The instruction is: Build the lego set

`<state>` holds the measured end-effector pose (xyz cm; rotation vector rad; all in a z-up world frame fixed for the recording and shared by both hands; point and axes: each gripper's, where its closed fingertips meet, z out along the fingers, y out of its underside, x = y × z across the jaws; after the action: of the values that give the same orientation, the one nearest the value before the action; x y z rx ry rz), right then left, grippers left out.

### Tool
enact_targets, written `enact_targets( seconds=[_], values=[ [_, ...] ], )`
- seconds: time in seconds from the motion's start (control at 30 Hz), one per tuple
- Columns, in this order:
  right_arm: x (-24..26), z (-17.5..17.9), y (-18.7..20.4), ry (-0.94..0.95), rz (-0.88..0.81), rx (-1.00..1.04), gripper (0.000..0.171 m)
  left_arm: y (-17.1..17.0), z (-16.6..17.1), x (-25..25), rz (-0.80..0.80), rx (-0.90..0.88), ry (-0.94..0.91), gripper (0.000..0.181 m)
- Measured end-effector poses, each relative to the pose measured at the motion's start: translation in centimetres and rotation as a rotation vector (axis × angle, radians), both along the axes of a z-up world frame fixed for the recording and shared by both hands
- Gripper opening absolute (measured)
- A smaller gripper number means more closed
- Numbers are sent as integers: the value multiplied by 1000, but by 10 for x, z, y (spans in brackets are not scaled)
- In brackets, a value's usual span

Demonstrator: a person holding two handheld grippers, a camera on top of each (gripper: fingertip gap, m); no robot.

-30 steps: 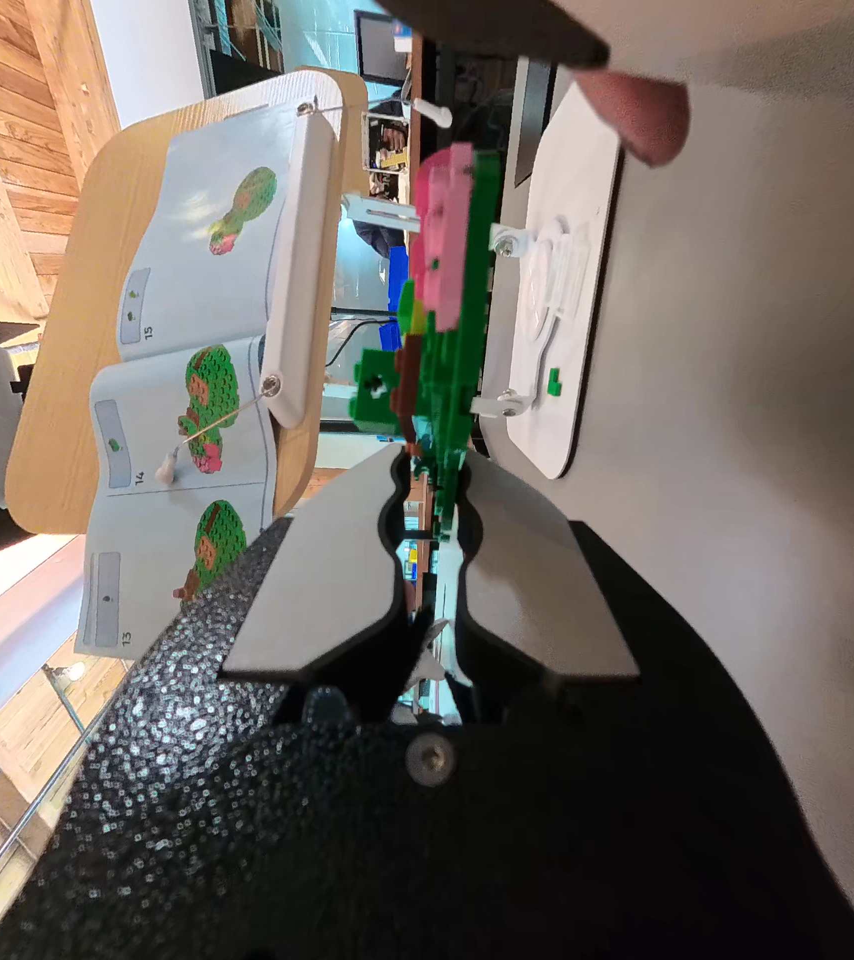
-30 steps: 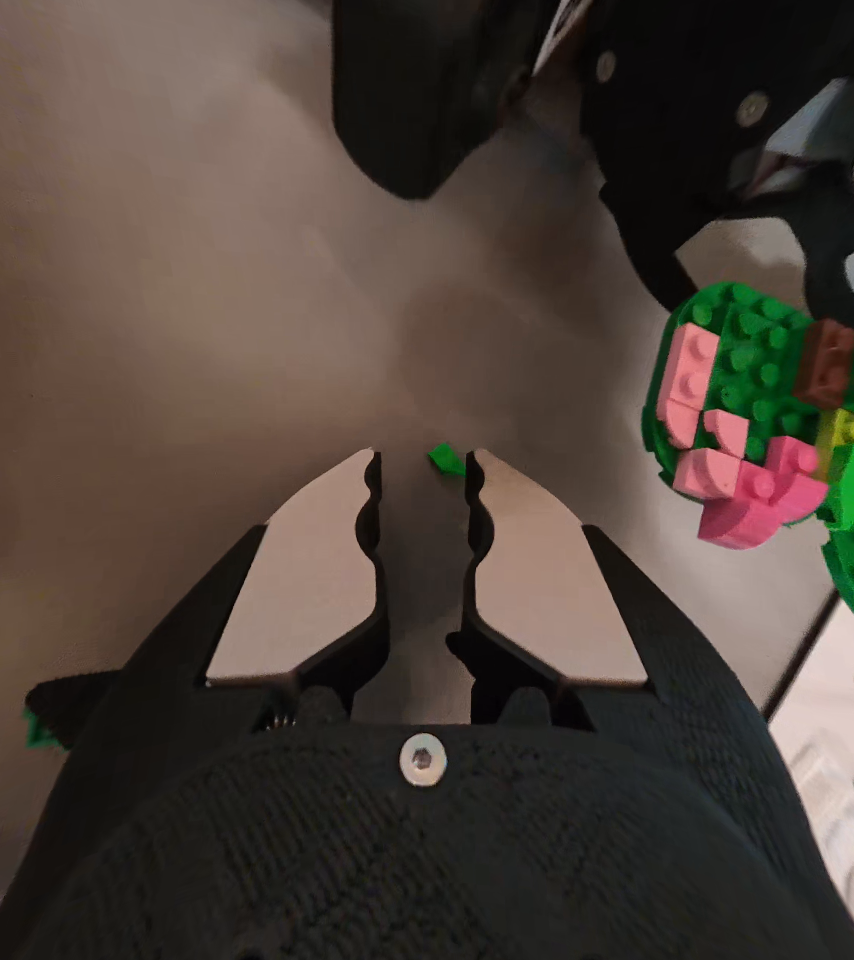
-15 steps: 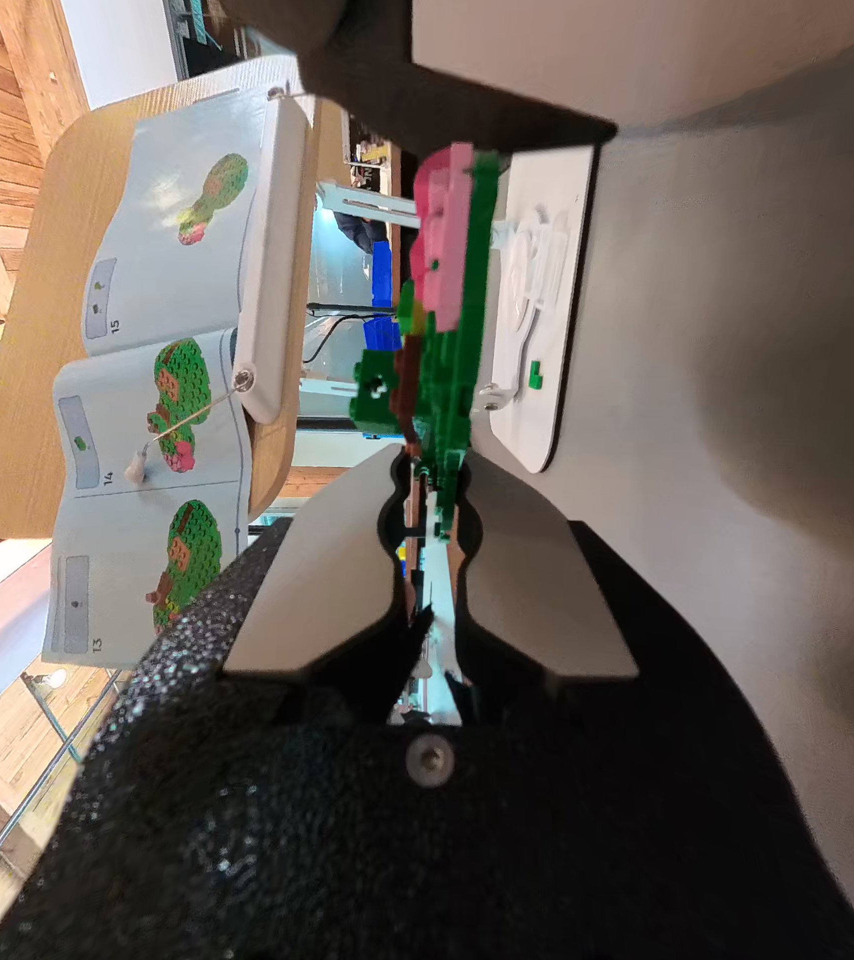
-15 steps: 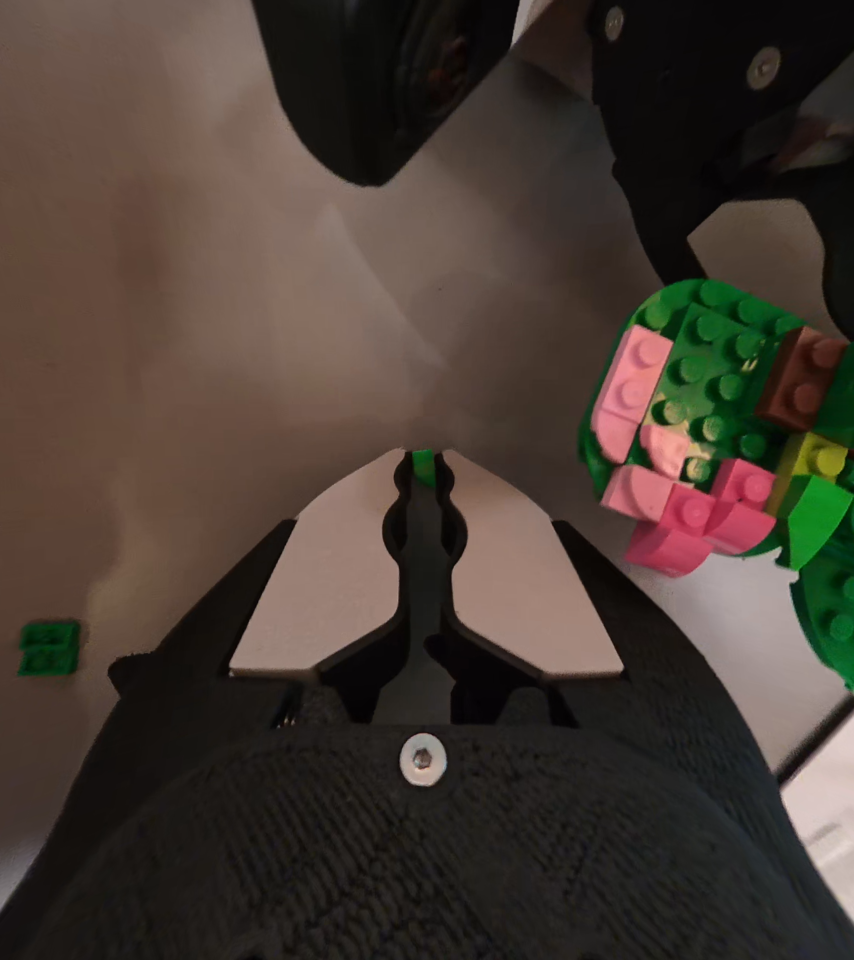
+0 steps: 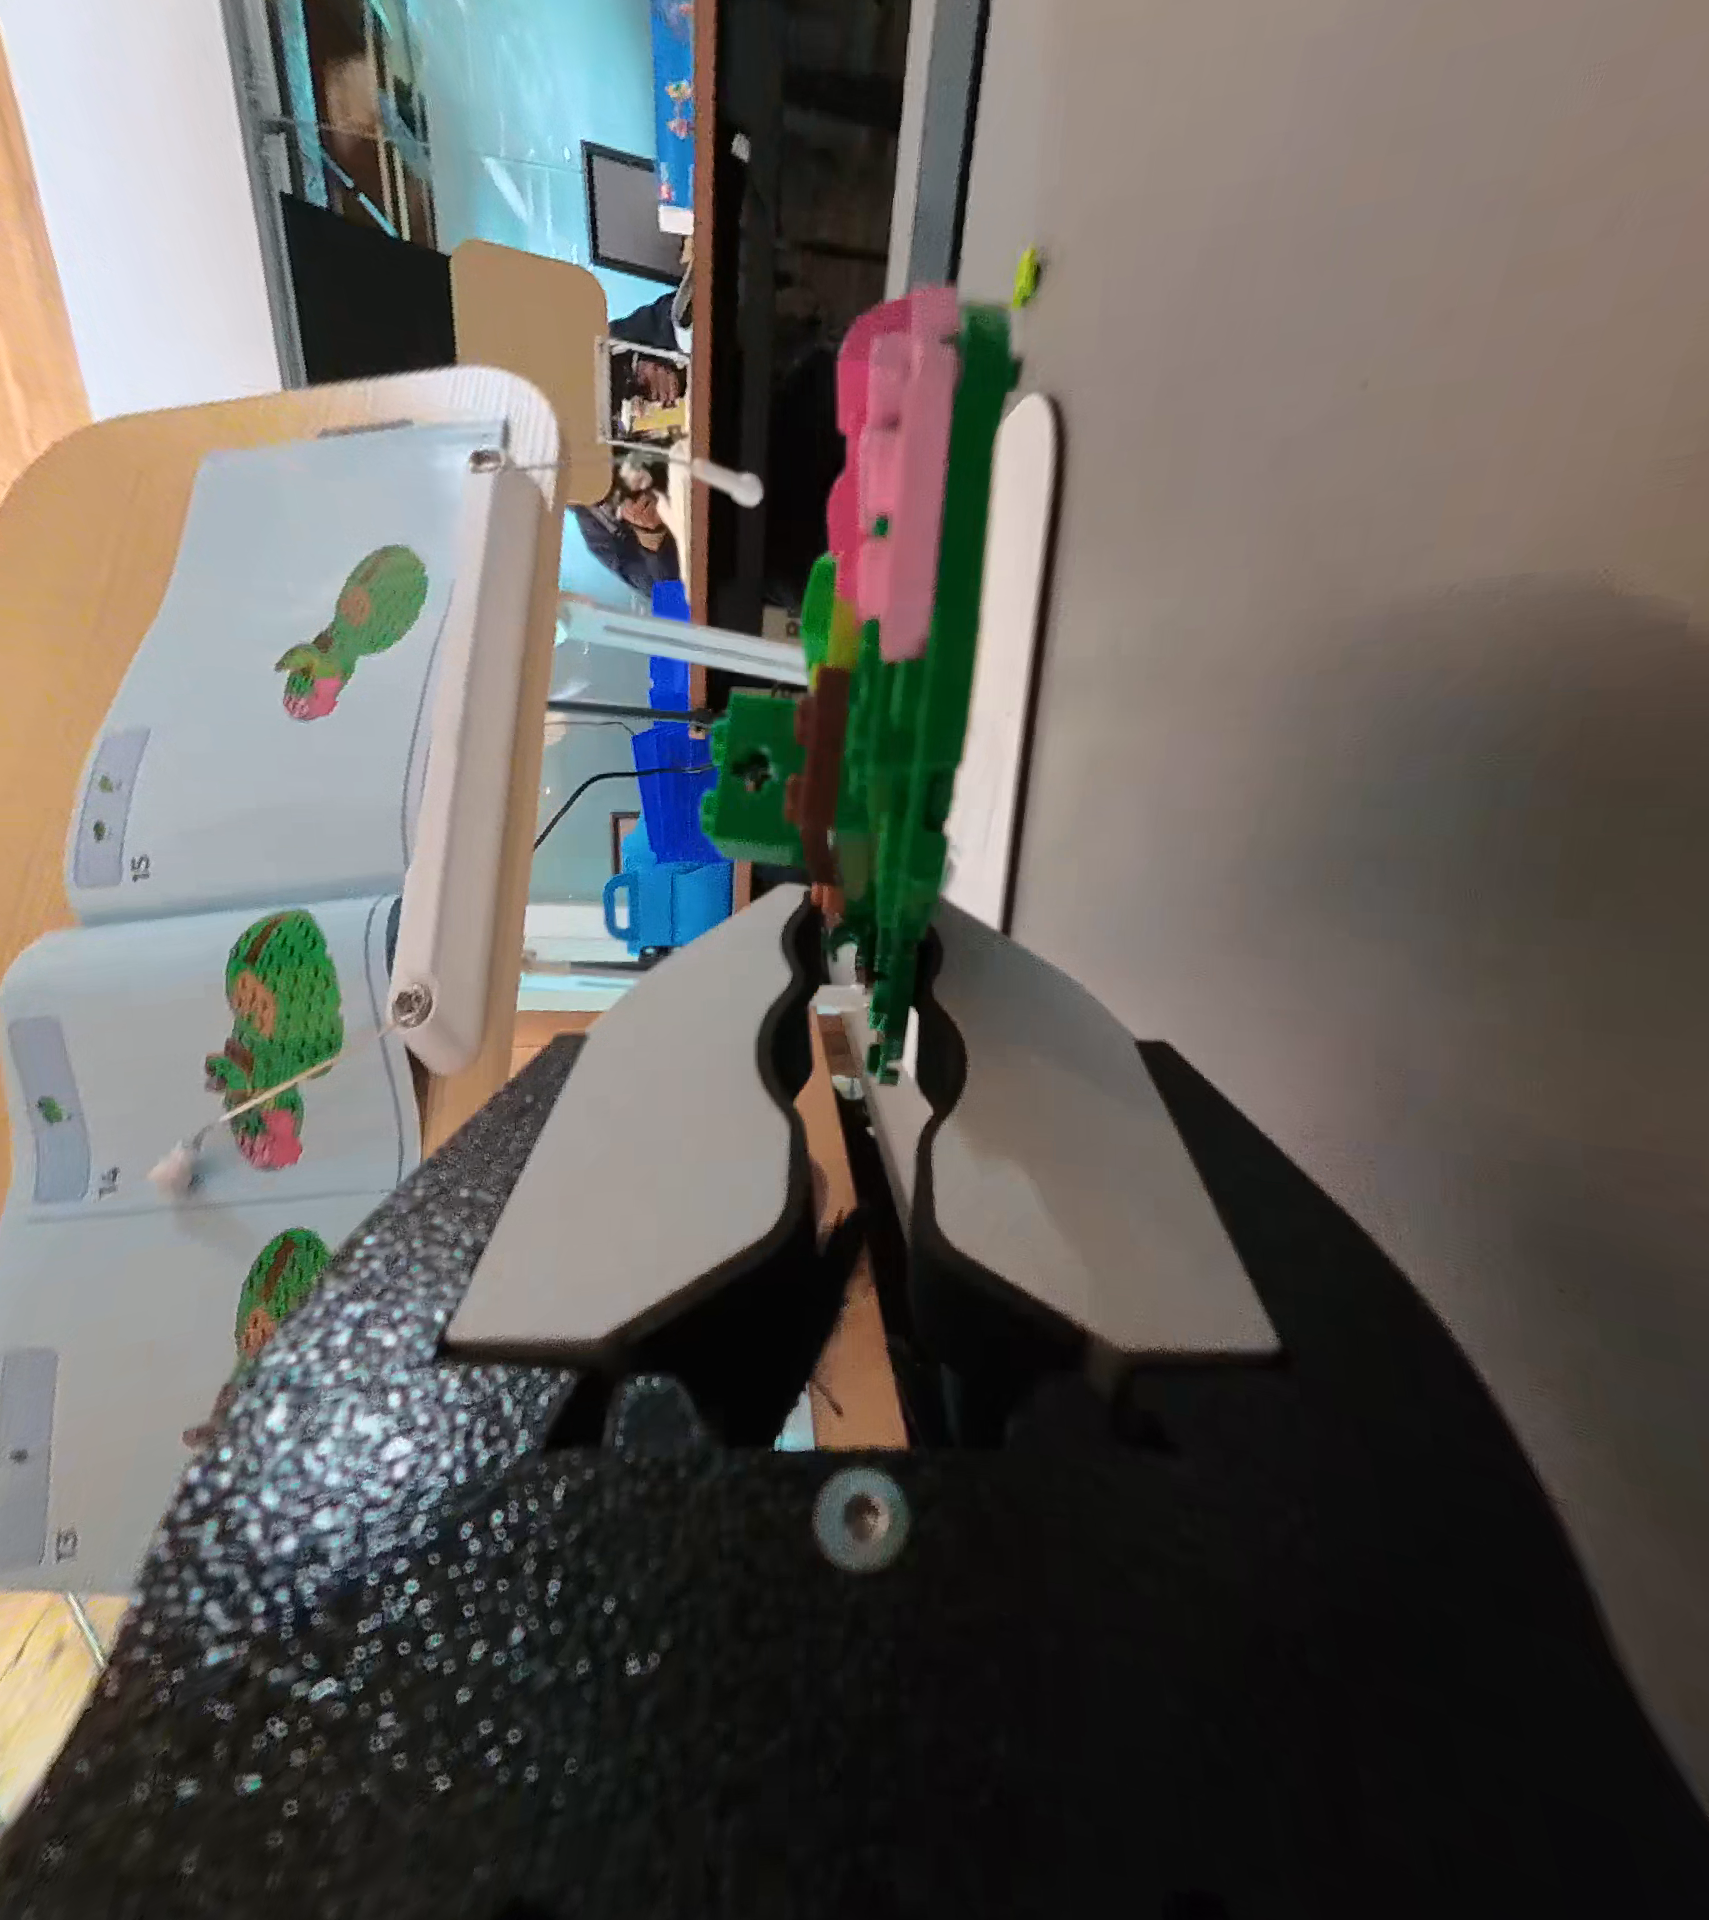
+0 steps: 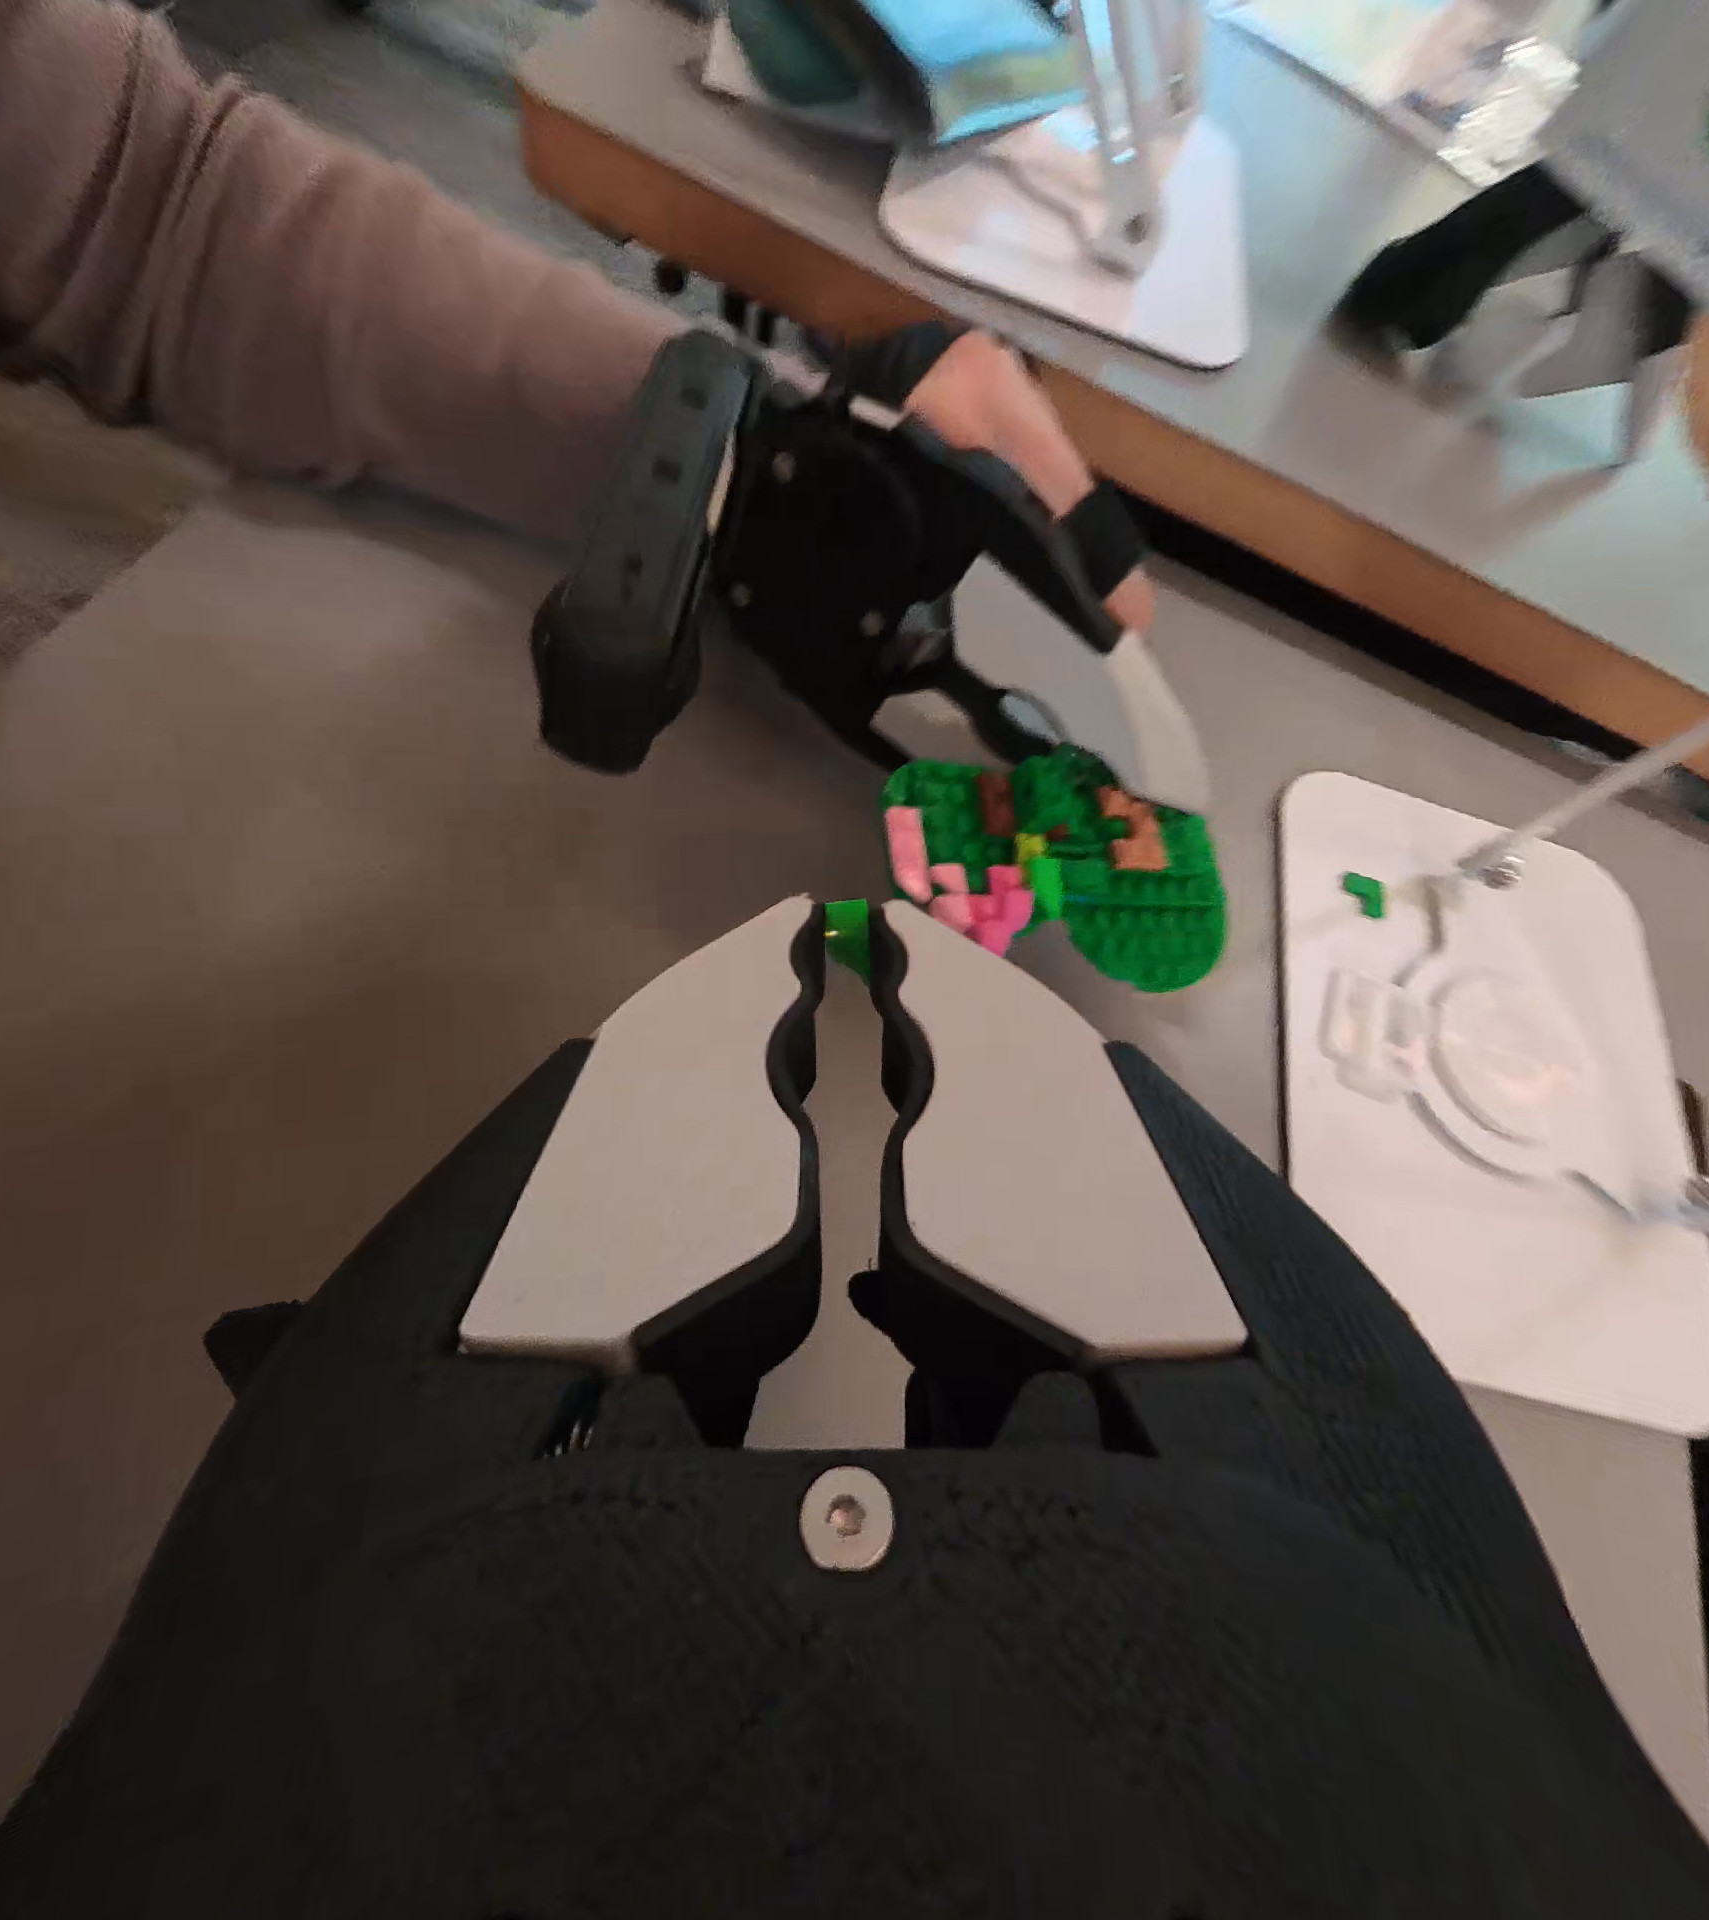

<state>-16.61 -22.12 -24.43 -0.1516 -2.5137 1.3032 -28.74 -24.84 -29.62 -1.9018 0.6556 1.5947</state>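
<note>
my right gripper [image 6: 850, 930] pinches a small green brick [image 6: 847, 928] at the very tips, jaws drawn close with only the brick's width between them. my left gripper [image 5: 865, 961] is clamped on the thin edge of the model [image 5: 907, 665], a flat green plate build with pink bricks at its far end and brown ones near the middle; in the left wrist view i see it edge-on, running straight out from my tips.

what the next move turns on: from my right jaws the model [image 6: 1058, 868] lies just ahead and a little to the right, near but not touching the brick. its long axis runs left to right across the right wrist view, studs facing up toward me, pink cluster on the end nearest my tips. my left gripper [image 6: 1068, 727] holds it from the far side, just above the grey table [image 6: 310, 831]. so the right is the one to travel, i judge: a short push forward and right, then down onto the studs, while the left braces.

the brick is tiny and held at the tips, so a twist could flick it out.

outward: a white stand base [image 6: 1515, 1091] with another green piece [image 6: 1364, 891] on it sits to the right, and the open booklet [image 5: 247, 831] stands off to the left of the left wrist view.
</note>
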Motion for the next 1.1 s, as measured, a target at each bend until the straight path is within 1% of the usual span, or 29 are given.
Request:
enact_targets(
  seconds=[0.03, 0.1, 0.4, 0.5, 0.6, 0.83, 0.93, 1.1],
  values=[
    [0, 7, 1, 17, -34, -24, 6, 1, -1, 2, -2, -14, 2, 15],
    [4, 14, -2, 30, -74, -78, 6, 4, -3, 5, -13, -18, -5, 15],
    [10, 10, -14, 25, -106, -169, 6, 2, -3, 4, -6, -7, -22, 15],
    [6, 7, -14, 29, -131, -148, 6, 2, -2, 4, -8, -3, -17, 15],
    [0, 5, -12, 35, -168, -136, 6, 7, 6, 11, -42, 25, 24, 14],
    [-3, 4, -12, 24, -194, -102, 6, 32, 28, 50, -155, 116, 151, 14],
    [1, 3, -9, 21, -184, -78, 6, 38, 30, 60, -197, 121, 182, 14],
    [6, -2, -5, -14, -166, -51, 6, 42, 27, 67, -234, 128, 160, 14]
  ],
)
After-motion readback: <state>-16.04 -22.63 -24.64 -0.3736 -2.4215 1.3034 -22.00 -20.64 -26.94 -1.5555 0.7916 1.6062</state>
